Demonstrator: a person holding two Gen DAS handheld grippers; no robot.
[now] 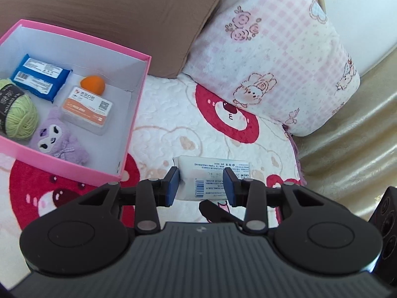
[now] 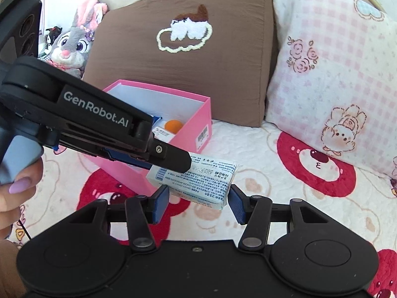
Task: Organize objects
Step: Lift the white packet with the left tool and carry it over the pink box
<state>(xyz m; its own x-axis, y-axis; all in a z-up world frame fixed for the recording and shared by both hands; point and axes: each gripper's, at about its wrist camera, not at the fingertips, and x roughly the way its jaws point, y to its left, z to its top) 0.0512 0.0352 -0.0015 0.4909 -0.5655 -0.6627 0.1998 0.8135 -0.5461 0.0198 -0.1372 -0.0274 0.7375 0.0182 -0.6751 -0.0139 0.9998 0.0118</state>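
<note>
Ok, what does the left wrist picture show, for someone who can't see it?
The left claw grips a white tissue pack above a bear-print blanket. To its left sits a pink box holding green yarn, a blue packet, an orange ball and a purple plush.

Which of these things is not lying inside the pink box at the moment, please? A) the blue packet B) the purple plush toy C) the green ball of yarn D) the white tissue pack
D: the white tissue pack is outside the pink box, held between the fingers of the left gripper above the blanket.
</note>
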